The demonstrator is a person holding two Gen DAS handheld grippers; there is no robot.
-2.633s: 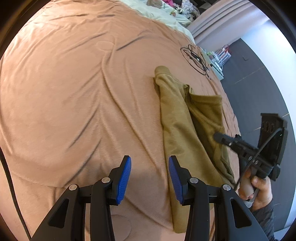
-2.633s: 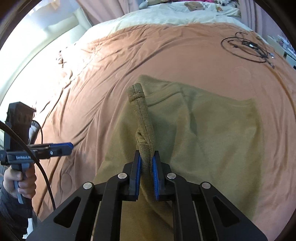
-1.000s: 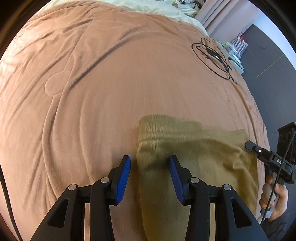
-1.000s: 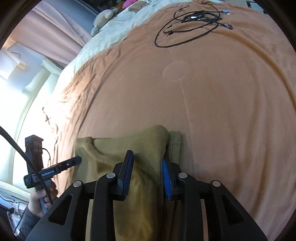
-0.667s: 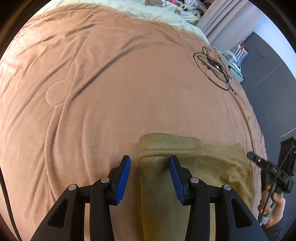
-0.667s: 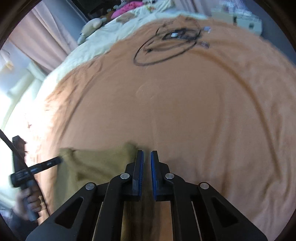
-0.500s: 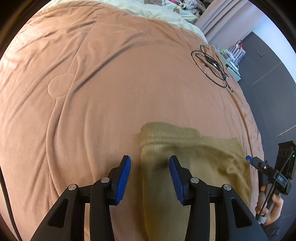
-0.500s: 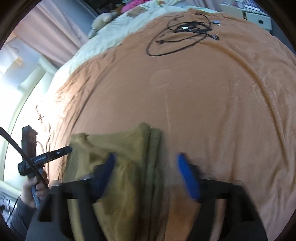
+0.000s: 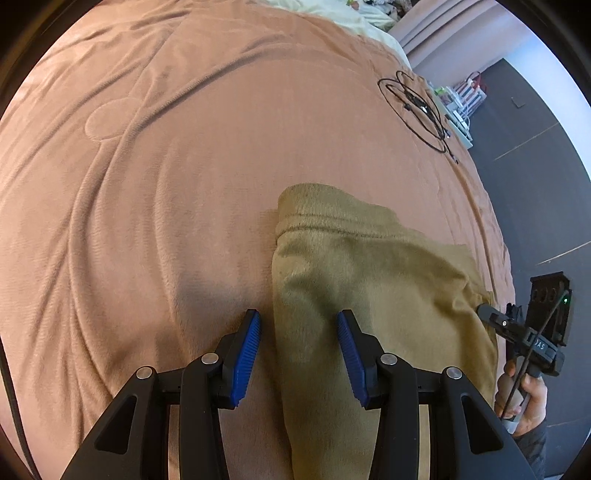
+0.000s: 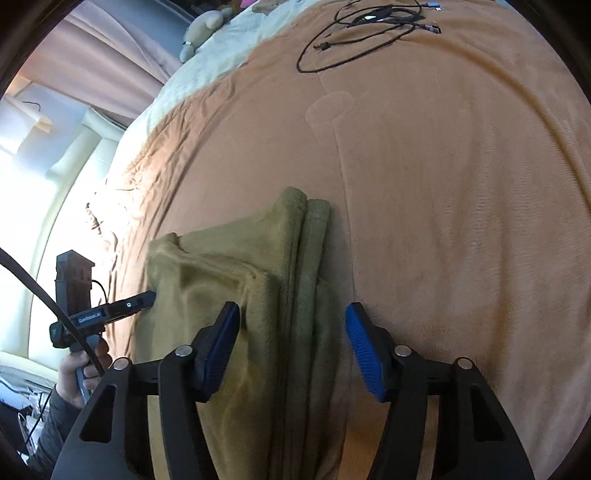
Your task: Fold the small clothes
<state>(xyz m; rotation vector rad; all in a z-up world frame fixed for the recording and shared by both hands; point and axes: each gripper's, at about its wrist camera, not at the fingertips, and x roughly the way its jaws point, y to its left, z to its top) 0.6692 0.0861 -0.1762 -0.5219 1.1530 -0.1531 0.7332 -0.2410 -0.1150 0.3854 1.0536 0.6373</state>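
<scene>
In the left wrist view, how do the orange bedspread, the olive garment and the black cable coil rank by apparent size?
1. Orange bedspread, fills most of the frame.
2. Olive garment, near the camera, so it looks bigger.
3. Black cable coil, far away, so its true size is unsure.

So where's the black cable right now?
The black cable lies coiled on the orange blanket at the top of the right wrist view, well beyond the olive garment.

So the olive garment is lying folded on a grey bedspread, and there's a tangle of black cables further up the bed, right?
Not quite: the bedspread is orange-brown, not grey. The olive garment does lie folded on it, and the black cables sit further up the bed. Both wrist views show the colour; the right wrist view shows the stacked folded edges best.
</scene>
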